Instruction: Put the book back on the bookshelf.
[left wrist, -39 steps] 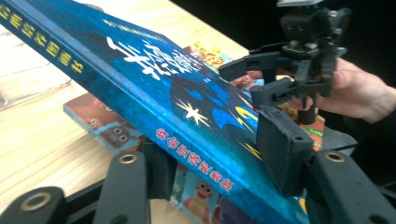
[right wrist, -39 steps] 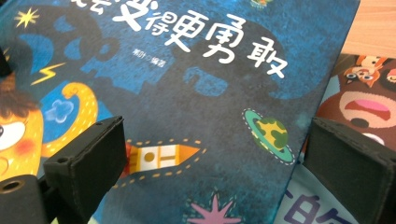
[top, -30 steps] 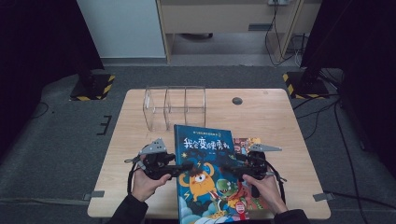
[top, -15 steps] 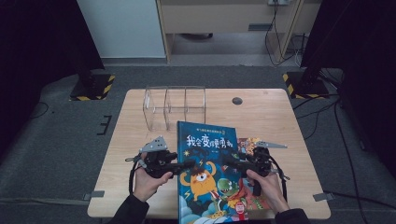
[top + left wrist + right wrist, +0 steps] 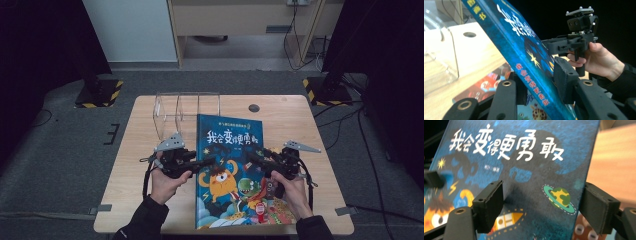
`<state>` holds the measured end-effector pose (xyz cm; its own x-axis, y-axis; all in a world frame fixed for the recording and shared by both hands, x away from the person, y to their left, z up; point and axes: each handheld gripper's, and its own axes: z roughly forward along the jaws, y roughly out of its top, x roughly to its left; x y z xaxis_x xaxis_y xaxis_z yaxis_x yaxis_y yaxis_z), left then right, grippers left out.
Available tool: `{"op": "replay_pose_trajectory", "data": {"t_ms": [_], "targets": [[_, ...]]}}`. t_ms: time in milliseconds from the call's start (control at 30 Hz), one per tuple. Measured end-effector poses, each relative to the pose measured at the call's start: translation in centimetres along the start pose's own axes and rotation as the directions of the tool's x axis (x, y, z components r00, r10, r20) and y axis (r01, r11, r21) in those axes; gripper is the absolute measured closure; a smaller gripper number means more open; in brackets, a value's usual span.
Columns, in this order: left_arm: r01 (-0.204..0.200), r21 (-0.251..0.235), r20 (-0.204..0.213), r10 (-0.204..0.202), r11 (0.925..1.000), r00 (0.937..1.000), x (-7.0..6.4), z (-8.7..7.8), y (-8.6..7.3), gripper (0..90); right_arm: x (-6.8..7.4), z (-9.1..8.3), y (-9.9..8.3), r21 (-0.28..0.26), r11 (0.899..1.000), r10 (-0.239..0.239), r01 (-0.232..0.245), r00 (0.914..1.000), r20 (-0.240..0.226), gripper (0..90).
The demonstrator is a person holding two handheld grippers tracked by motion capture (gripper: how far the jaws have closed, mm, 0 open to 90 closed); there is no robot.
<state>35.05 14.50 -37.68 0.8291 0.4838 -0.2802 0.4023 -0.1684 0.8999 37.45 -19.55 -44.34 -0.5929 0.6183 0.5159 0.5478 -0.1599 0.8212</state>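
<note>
A clear acrylic rack [image 5: 186,114] stands on the wooden table [image 5: 295,120] — beside a dark, possibly recessed, hole [image 5: 254,108].

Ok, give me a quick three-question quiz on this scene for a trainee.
1. True or false: the blue picture book lies flat on the table.
2. Which one is clamped on the book's edge? A) the left hand-held gripper B) the right hand-held gripper C) neither
3. Fill in: the empty plastic rack behind the book is ___, so the table shows through it.
Key: 1 false, it is tilted up off the table; 2 A, the right one's jaws stand wide apart; 3 clear.
</note>
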Motion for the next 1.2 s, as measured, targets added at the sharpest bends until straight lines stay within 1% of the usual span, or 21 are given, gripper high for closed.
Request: {"op": "replay_pose_trajectory", "data": {"t_ms": [133,267,367,433,467,533,600,633,700,767,800,833,867,933,1000,1067,1133,1200], "targets": [[-0.042,-0.015,0.002,0.042,0.9990,0.9991,-0.7,0.0,1.3,68.8,0.5,-0.6,1.7,-0.067,0.997,-0.048,0.049,0.9988,0.009,26.1],[-0.066,-0.029,-0.001,0.066,0.9974,0.9978,-1.1,0.0,2.1,71.7,1.1,-1.4,3.2,-0.135,0.986,-0.096,0.098,0.9952,0.019,27.3],[-0.076,-0.031,-0.003,0.076,0.9966,0.9971,-1.2,0.0,2.2,73.2,1.5,-2.0,3.9,-0.186,0.975,-0.117,0.118,0.9930,0.019,28.5],[-0.076,-0.032,-0.001,0.076,0.9966,0.9971,-1.1,0.0,2.1,73.7,1.8,-2.3,4.1,-0.204,0.968,-0.143,0.145,0.9894,0.024,29.1],[-0.073,-0.034,0.005,0.074,0.9967,0.9973,-1.0,-0.1,2.0,73.8,1.9,-2.5,4.1,-0.206,0.964,-0.163,0.166,0.9861,0.030,29.3],[-0.072,-0.044,0.032,0.074,0.9964,0.9968,-1.0,-0.3,1.6,75.1,2.1,-2.7,4.0,-0.206,0.961,-0.185,0.187,0.9823,0.030,29.0],[-0.085,-0.055,0.043,0.088,0.9949,0.9952,-1.0,-0.4,1.4,76.1,2.2,-2.7,3.8,-0.199,0.960,-0.195,0.195,0.9806,0.020,28.8],[-0.100,-0.055,0.045,0.103,0.9934,0.9937,-1.1,-0.5,1.3,76.5,2.1,-2.6,3.7,-0.188,0.961,-0.202,0.202,0.9792,0.018,27.4],[-0.120,-0.045,0.024,0.122,0.9917,0.9923,-1.3,-0.6,1.3,75.9,1.8,-2.2,3.4,-0.158,0.964,-0.214,0.215,0.9765,0.021,24.1],[-0.123,-0.049,0.036,0.125,0.9911,0.9915,-1.1,-0.6,1.3,75.7,1.3,-1.6,2.9,-0.132,0.967,-0.215,0.218,0.9760,0.032,21.7],[-0.123,-0.050,0.038,0.125,0.9912,0.9915,-1.1,-0.6,1.2,75.8,1.0,-1.2,2.7,-0.117,0.971,-0.207,0.207,0.9783,0.014,16.9],[-0.120,-0.051,0.034,0.122,0.9915,0.9919,-1.1,-0.6,1.2,75.7,0.6,-0.9,2.5,-0.113,0.978,-0.179,0.177,0.9837,-0.014,15.9],[-0.119,-0.050,0.032,0.120,0.9917,0.9922,-1.1,-0.6,1.2,75.6,0.3,-0.7,2.3,-0.115,0.982,-0.155,0.150,0.9874,-0.033,15.7],[-0.118,-0.051,0.034,0.120,0.9917,0.9922,-1.0,-0.6,1.2,75.6,0.0,-0.5,2.2,-0.107,0.986,-0.133,0.126,0.9893,-0.060,15.4],[-0.119,-0.051,0.033,0.120,0.9916,0.9922,-1.0,-0.6,1.2,75.6,0.0,-0.5,2.2,-0.102,0.988,-0.125,0.117,0.9893,-0.076,19.0],[-0.120,-0.051,0.028,0.122,0.9915,0.9922,-1.1,-0.5,1.3,75.2,0.4,-0.5,2.4,-0.103,0.986,-0.139,0.130,0.9859,-0.093,24.5],[-0.128,-0.056,0.022,0.129,0.9902,0.9913,-1.1,-0.5,1.5,75.4,0.8,-0.5,2.6,-0.098,0.984,-0.158,0.151,0.9852,-0.066,23.5],[-0.141,-0.058,0.005,0.142,0.9883,0.9899,-1.2,-0.5,1.6,75.9,0.9,-0.6,3.0,-0.115,0.981,-0.165,0.158,0.9847,-0.055,25.4]]}}
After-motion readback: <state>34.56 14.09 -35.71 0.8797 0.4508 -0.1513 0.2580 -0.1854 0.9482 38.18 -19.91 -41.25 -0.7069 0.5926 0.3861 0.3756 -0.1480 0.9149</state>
